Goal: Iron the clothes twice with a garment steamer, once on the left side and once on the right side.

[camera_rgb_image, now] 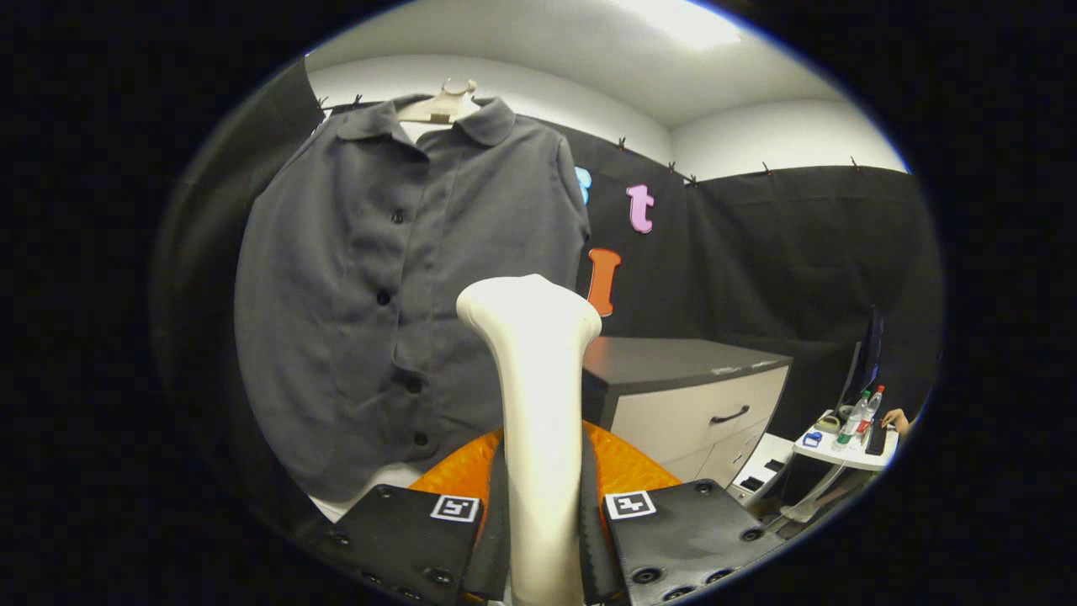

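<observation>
The gripper (pixel 543 539) has both fingers clamped on the white steamer (pixel 538 396), whose head rises ahead and blocks the middle. The grey shirt (pixel 379 286) hangs close beyond it, while the cabinet (pixel 698 396) stands beside the shirt's lower hem. Above the cabinet top, room stays open to the black cloth wall.

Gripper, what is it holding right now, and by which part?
The gripper is shut on the garment steamer, both fingers pressing its handle; the head points up toward the grey shirt.
</observation>
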`<state>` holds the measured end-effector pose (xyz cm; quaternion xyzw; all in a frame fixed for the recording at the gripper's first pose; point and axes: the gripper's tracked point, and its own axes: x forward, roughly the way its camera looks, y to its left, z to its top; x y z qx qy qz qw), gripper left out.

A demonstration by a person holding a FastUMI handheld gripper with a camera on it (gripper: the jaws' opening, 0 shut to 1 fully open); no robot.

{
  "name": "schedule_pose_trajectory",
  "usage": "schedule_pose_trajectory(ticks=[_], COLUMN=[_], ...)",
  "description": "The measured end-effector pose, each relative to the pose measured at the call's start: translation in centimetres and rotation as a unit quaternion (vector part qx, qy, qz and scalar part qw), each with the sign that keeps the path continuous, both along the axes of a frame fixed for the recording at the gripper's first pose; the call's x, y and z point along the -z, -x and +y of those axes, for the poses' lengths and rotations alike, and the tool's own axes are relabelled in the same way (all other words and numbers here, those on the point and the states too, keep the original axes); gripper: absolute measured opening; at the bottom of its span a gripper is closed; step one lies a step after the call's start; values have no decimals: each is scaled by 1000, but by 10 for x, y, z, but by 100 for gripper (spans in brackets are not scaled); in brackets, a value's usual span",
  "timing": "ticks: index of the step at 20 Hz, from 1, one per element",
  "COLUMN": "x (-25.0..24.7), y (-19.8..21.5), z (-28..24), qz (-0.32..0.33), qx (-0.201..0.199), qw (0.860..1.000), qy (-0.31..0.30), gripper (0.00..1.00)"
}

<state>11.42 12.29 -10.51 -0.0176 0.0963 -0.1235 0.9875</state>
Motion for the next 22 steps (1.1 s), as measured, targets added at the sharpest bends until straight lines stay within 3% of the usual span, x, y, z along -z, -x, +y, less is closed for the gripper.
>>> schedule_pose_trajectory(ticks=[4,6,12,22], x=[-61,-87,-123,-120], y=[-1,-13,-29,-72], z=[11,34,95,186], qz=[-48,-82,-95,-98], qx=[-2,-22,-74,-173], qw=[999,996,993,980], qy=[8,-3,5,-26], gripper=[41,40,40,41])
